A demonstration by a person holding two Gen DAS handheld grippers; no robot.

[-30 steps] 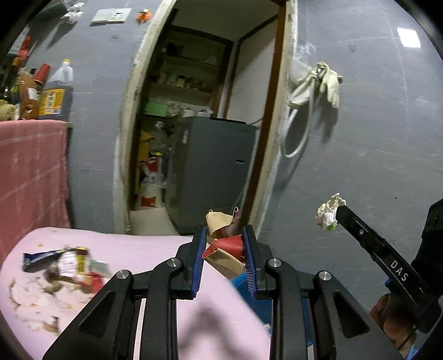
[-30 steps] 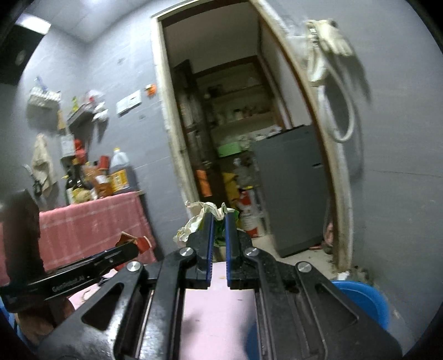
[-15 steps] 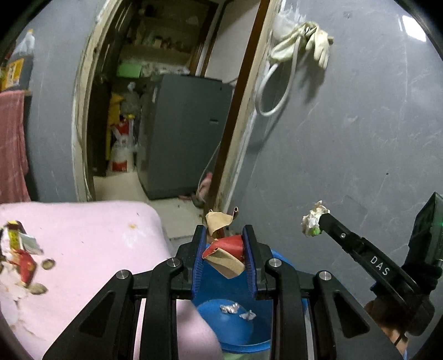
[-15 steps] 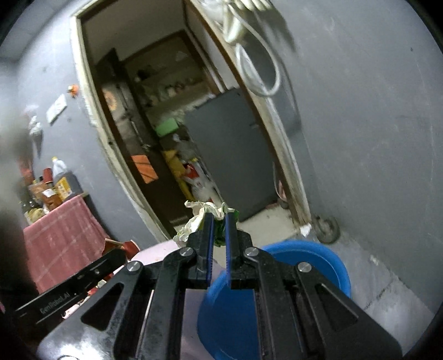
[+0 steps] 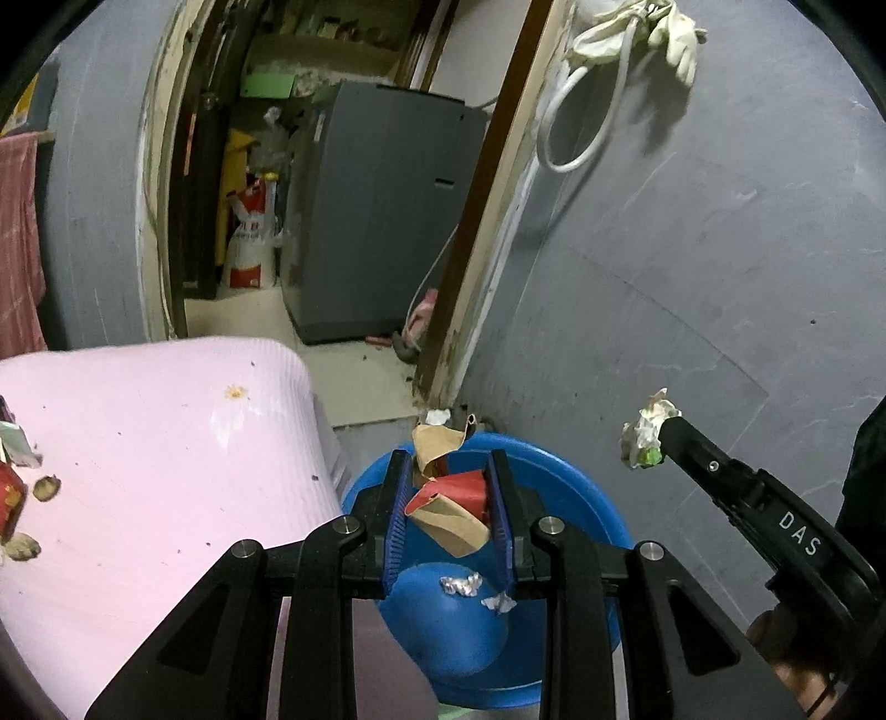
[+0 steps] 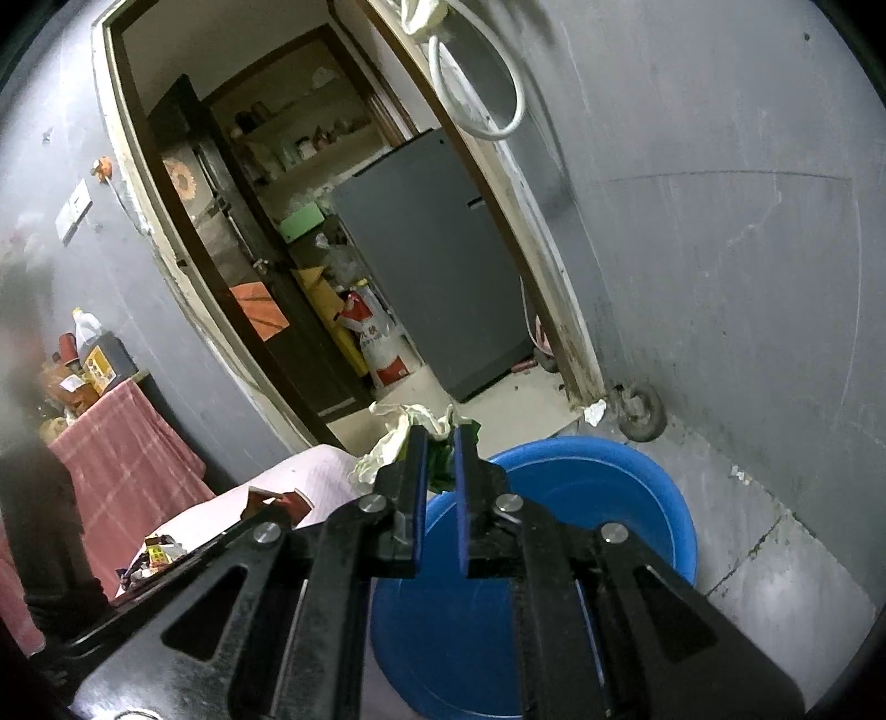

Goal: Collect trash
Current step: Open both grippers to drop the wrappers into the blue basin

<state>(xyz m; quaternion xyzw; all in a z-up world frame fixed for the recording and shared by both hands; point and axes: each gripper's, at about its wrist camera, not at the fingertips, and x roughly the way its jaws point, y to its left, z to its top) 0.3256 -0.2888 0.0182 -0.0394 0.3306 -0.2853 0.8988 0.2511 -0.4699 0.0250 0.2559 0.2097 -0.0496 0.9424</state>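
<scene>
My left gripper (image 5: 449, 476) is shut on a red and brown paper carton scrap (image 5: 447, 501) and holds it above a blue basin (image 5: 576, 487) on the floor. Small white scraps (image 5: 460, 584) lie inside the basin. My right gripper (image 6: 440, 443) is shut on a crumpled white and green wrapper (image 6: 398, 437), above the basin's near rim (image 6: 653, 476). In the left wrist view the right gripper (image 5: 659, 437) shows at the right with the crumpled wrapper (image 5: 645, 429) at its tip.
A pink table (image 5: 155, 443) stands left of the basin, with wrappers and crumbs (image 5: 16, 487) at its left edge. Behind is an open doorway with a grey appliance (image 5: 382, 232). A grey wall (image 5: 720, 249) is to the right, with hose and gloves (image 5: 626, 33).
Both grippers have swung right and tilted down, from over the pink table to over the blue basin. Each still holds its piece of trash.
</scene>
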